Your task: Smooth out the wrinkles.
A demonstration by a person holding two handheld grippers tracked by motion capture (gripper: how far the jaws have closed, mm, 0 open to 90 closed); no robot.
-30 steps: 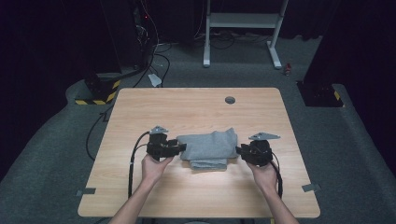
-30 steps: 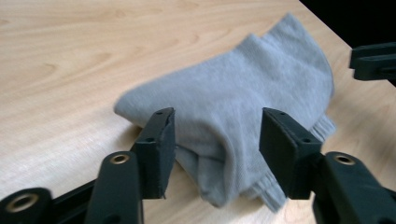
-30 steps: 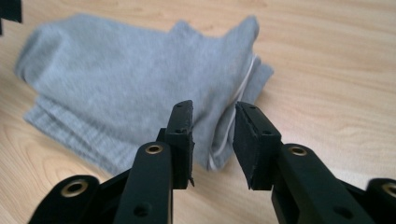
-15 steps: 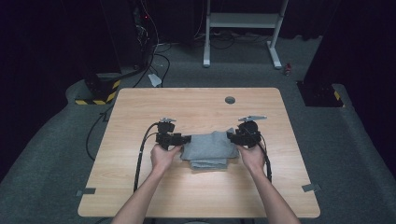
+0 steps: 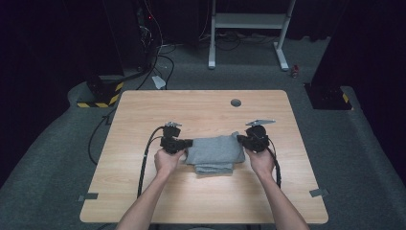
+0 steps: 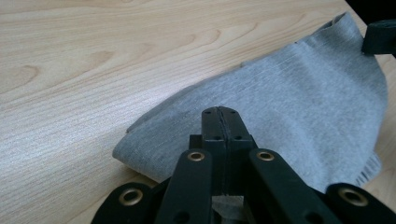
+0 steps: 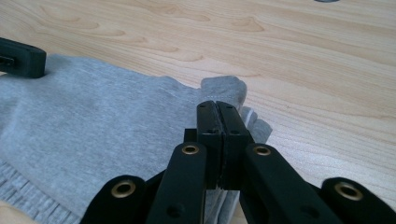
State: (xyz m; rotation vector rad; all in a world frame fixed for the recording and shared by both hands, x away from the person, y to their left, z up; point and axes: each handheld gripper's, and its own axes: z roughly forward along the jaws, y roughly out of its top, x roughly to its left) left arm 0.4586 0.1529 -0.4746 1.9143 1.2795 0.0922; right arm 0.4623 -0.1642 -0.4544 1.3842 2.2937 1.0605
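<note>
A folded grey garment [image 5: 213, 152] lies on the middle of the wooden table [image 5: 201, 108]. My left gripper [image 5: 186, 143] is at its left far edge, my right gripper [image 5: 240, 140] at its right far corner. In the left gripper view the jaws [image 6: 219, 111] have just closed, their tips meet over the grey fabric [image 6: 303, 107], and a bit of cloth shows pinched low between them. In the right gripper view the jaws [image 7: 215, 103] have also just closed on the garment's [image 7: 93, 121] bunched corner. Each view shows the other gripper's black tip across the cloth.
A grey cable hole [image 5: 235, 102] sits near the table's far edge. Beyond the table are a white desk frame [image 5: 249, 21], a black-and-yellow striped box [image 5: 98, 93] and floor cables. A black cable [image 5: 146, 153] trails from the left gripper over the table.
Both grippers slid away from the person along the garment's sides to its far corners, and their jaws went from apart to shut on the cloth.
</note>
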